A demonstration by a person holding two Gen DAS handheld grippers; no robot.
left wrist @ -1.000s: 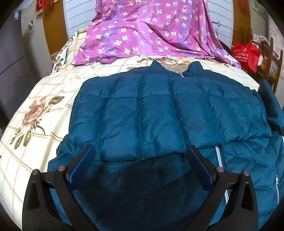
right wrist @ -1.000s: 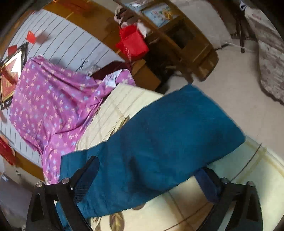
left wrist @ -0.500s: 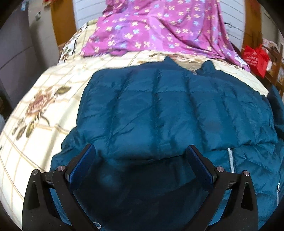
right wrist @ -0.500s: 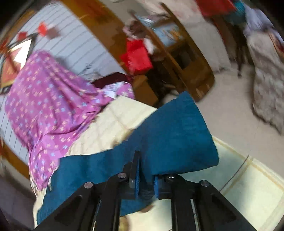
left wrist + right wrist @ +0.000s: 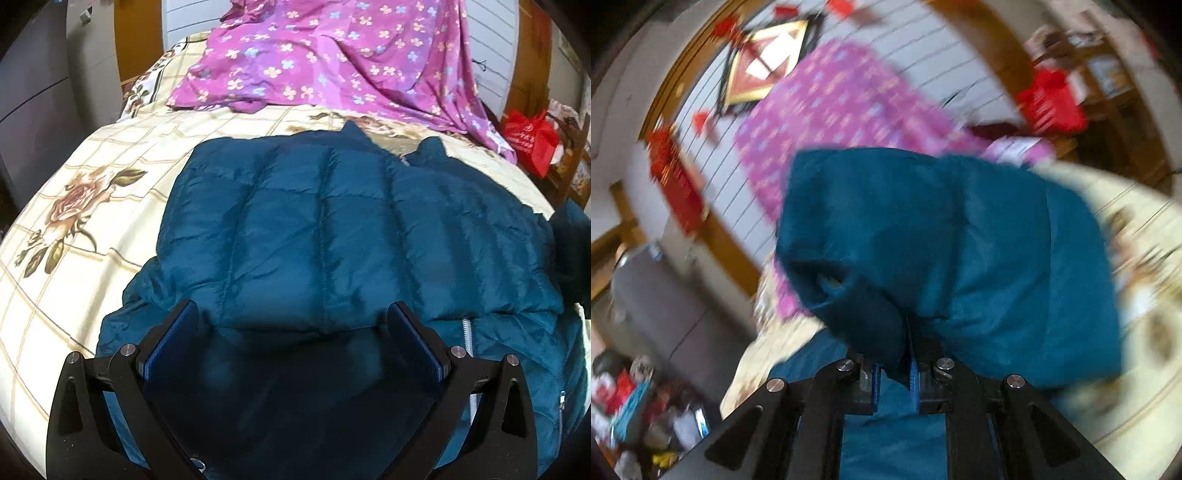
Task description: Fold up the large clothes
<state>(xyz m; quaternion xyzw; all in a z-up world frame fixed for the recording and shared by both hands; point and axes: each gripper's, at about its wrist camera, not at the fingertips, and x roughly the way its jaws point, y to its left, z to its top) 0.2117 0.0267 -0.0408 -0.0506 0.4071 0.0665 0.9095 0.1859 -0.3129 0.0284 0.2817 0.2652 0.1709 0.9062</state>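
A dark teal quilted jacket (image 5: pixel 325 236) lies spread on the bed, its left half folded over onto the body, the zipper showing at the lower right. My left gripper (image 5: pixel 291 332) hovers open just above the folded edge, nothing between its blue pads. In the blurred right wrist view, my right gripper (image 5: pixel 894 380) is shut on the jacket's sleeve (image 5: pixel 942 251), which hangs lifted in front of the camera. That raised sleeve (image 5: pixel 570 240) shows at the right edge of the left wrist view.
The bed has a cream floral sheet (image 5: pixel 74 206). A purple flowered cloth (image 5: pixel 332 59) drapes over the headboard end. A red bag (image 5: pixel 530 138) sits on wooden furniture to the right. Grey cabinets (image 5: pixel 33 92) stand left of the bed.
My right gripper closed on the sleeve, then lifted and swung it up and across. The left gripper stayed open and only rolled slightly.
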